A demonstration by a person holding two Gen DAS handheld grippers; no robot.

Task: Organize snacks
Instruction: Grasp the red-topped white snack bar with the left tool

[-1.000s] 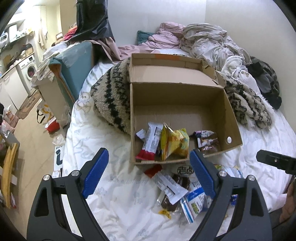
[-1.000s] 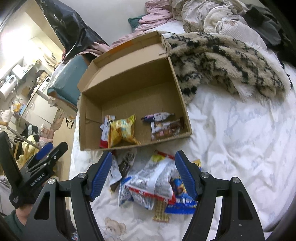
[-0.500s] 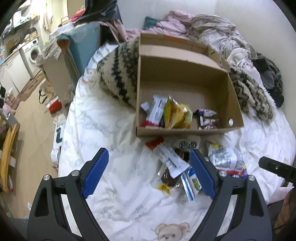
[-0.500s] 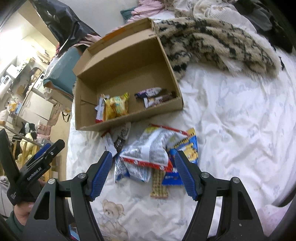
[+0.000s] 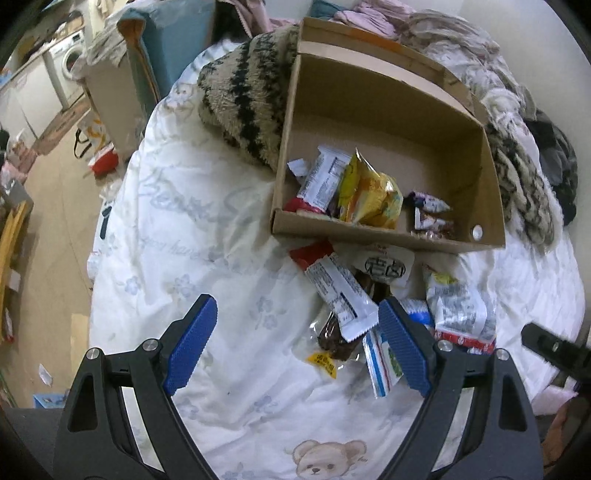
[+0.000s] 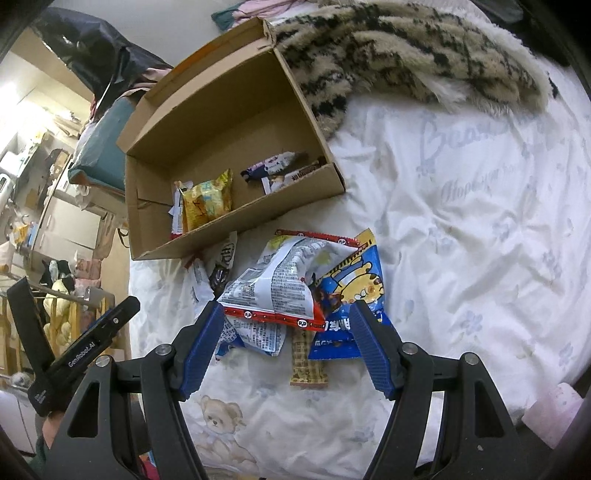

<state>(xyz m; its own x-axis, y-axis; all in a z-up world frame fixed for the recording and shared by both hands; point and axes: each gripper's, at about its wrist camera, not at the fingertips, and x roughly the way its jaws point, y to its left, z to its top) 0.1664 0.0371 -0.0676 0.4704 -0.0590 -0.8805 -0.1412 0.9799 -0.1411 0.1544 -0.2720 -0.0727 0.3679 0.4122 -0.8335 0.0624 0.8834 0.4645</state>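
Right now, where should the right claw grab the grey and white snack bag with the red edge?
Take the grey and white snack bag by its near red sealed edge, coming straight down from above. That edge lies flat on top of the pile between the right claw fingers, clear of the blue bag.

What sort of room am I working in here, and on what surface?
Most likely a lived-in bedroom or studio flat. The snacks lie on a bed with a white bear-print duvet, a fuzzy patterned blanket and heaped clothes behind the cardboard box, and a washing machine stands nearby.
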